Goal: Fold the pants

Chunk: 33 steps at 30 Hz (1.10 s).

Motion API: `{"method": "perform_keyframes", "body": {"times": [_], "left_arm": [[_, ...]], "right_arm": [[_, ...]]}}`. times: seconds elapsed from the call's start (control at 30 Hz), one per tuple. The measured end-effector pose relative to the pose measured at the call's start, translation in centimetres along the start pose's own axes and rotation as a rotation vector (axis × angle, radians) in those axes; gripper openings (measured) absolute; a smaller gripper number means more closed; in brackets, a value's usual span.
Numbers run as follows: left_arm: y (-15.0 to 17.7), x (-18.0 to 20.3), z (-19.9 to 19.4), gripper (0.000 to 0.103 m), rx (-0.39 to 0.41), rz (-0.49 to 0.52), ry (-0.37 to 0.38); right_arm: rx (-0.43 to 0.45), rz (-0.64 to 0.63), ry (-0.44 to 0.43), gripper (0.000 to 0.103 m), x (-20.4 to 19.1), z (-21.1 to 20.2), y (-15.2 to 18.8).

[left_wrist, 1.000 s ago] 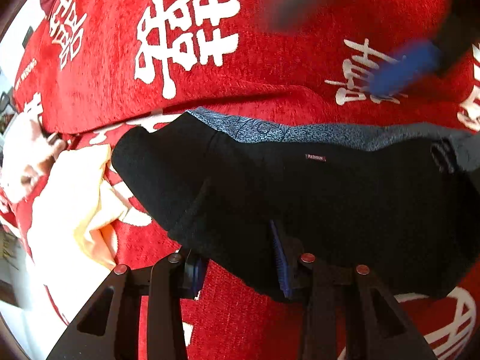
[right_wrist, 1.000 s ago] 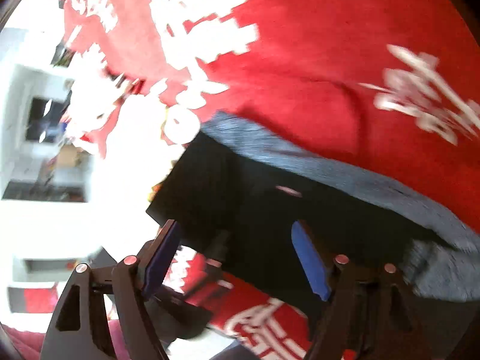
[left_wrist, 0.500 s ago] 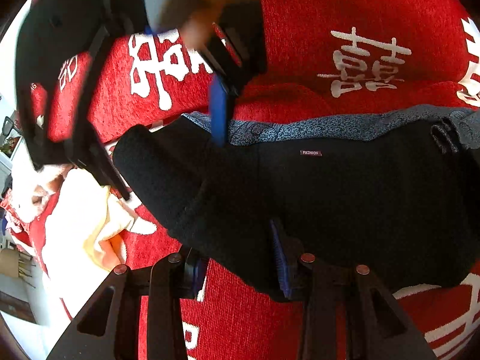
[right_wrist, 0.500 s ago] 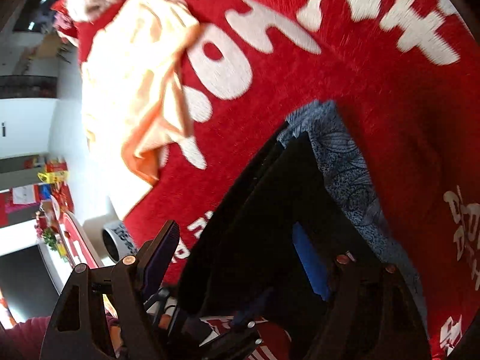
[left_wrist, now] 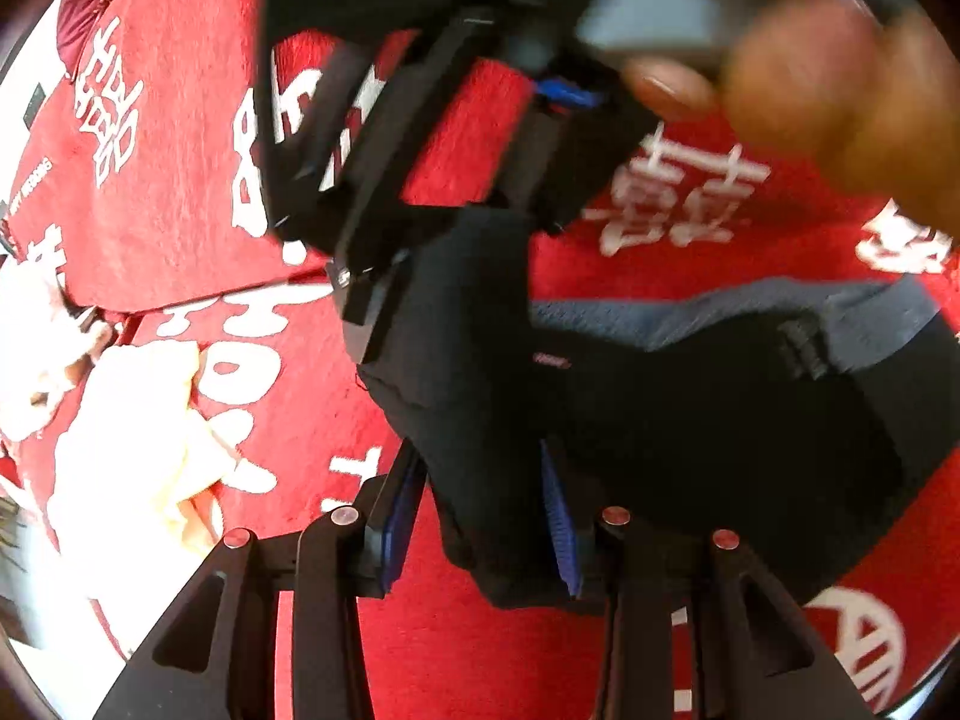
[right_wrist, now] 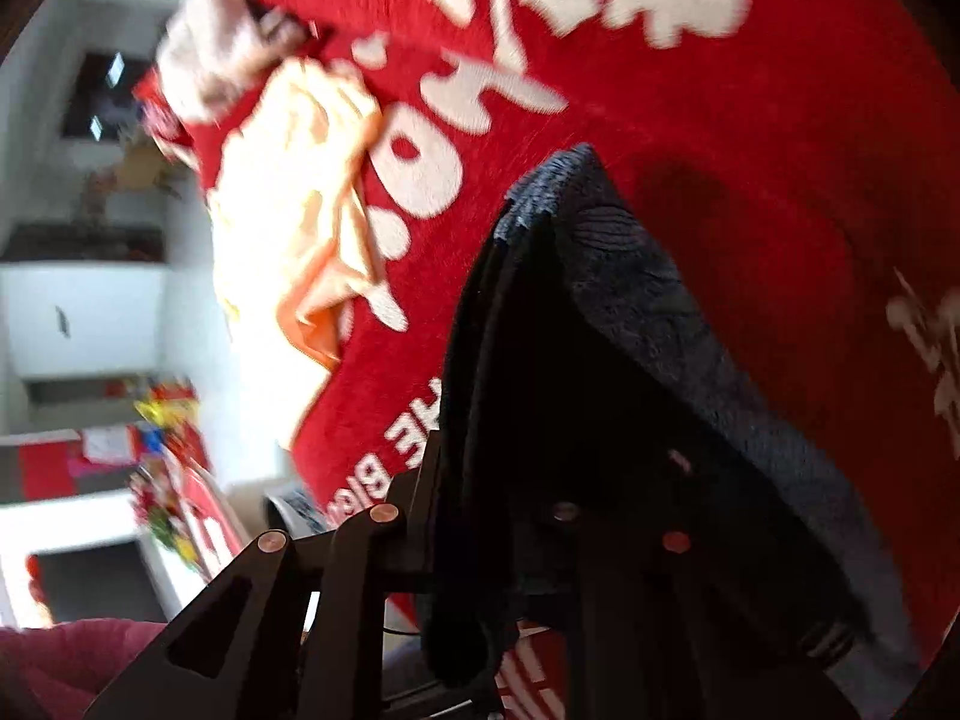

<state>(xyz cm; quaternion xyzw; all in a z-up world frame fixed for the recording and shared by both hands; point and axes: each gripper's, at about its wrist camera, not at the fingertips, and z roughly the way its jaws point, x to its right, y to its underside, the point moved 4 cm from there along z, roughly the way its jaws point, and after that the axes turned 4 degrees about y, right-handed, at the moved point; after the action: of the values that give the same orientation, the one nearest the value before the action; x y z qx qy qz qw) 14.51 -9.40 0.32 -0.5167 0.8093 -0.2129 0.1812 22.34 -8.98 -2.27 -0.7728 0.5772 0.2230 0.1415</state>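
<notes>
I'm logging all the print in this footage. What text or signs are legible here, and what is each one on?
"囍": large white double-happiness sign, repeated across the red cloth.
"HE BIG": white letters seen upside down on the same cloth in the right wrist view; they appear to be part of a longer line.
Small tag on the black pants: too blurred to read.
Small white print at the cloth's left edge: too small to read.
</notes>
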Motion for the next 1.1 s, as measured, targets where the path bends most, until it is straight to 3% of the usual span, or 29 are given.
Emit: {"method": "perform_keyframes", "body": {"times": [0.17,0.33,0.7,1.1], "left_arm": [[-1.8,1.9,-2.8,0.039,0.047,-0.012,0.067],[-3.6,5.3,-5.4,0.039,0.074,-0.017,0.137],[-6.4,18.0,-8.1,0.039,0.117,0.162,0.238],[-4.9,30.9,-6.8,0.039,0.043,0.361,0.308]], "right_arm": [[0.143,0.092,-0.131,0.018,2.3,-4.5,3.6],[0.266,0.153,-0.199,0.018,4.6,-8.9,7.6],[0.479,0.303,-0.274,0.019,14.1,-18.2,18.5],[0.581,0.481,-0.316,0.019,24.4,-20.2,28.0]]}}
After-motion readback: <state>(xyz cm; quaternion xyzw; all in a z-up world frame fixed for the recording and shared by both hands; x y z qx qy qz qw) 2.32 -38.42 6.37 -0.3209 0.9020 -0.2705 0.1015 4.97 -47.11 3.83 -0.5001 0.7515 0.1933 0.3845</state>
